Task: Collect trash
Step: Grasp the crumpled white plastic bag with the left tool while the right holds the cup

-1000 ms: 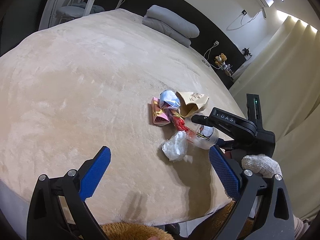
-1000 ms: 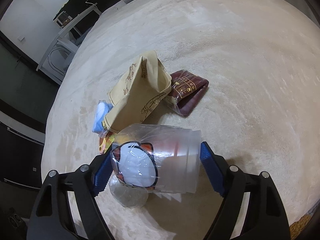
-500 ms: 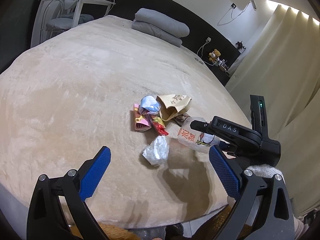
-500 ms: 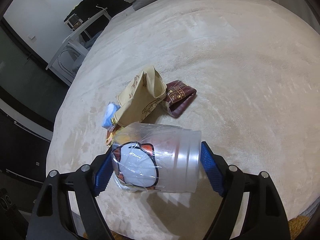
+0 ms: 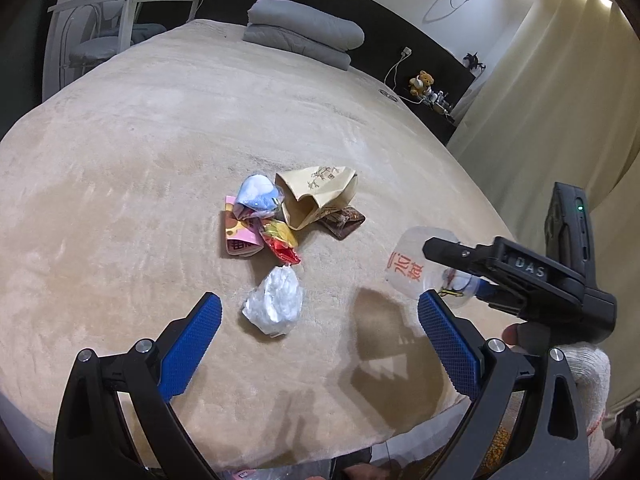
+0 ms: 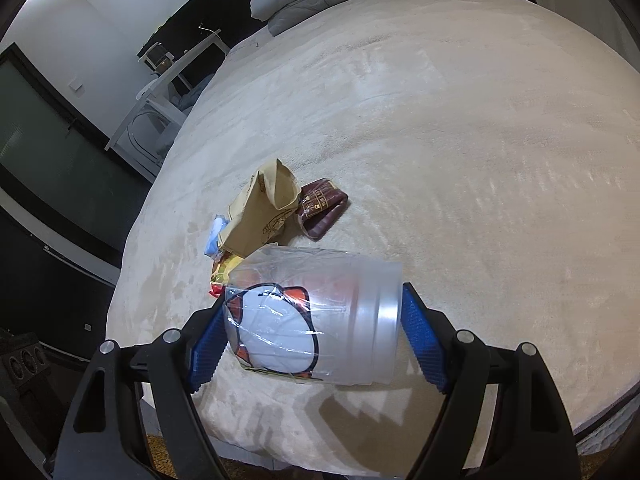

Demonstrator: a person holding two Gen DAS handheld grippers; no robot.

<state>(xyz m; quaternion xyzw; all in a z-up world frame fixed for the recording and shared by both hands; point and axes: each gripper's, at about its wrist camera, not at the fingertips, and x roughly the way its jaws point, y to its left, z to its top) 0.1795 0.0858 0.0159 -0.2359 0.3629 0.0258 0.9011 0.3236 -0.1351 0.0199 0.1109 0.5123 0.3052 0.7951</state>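
Note:
My right gripper [image 6: 310,334] is shut on a clear plastic cup [image 6: 316,320] with a cartoon print and holds it sideways above the bed; the cup also shows in the left wrist view [image 5: 416,268]. My left gripper [image 5: 320,344] is open and empty above the bed's near edge. A crumpled clear plastic bag [image 5: 274,300] lies just ahead of it. Beyond lies a trash pile: a tan paper bag [image 5: 316,196], a brown wrapper [image 5: 342,222], a blue wad [image 5: 256,194], a pink packet [image 5: 238,236] and a red-yellow wrapper [image 5: 282,242].
The beige bed cover [image 5: 140,152] fills both views. Grey folded bedding [image 5: 304,36] lies at the far end. A white desk and chair [image 5: 108,28] stand at the far left. Curtains [image 5: 552,100] hang on the right.
My right gripper has lifted the cup up and back to the right, away from the pile. My left gripper has pulled back a little; the pile looks farther off.

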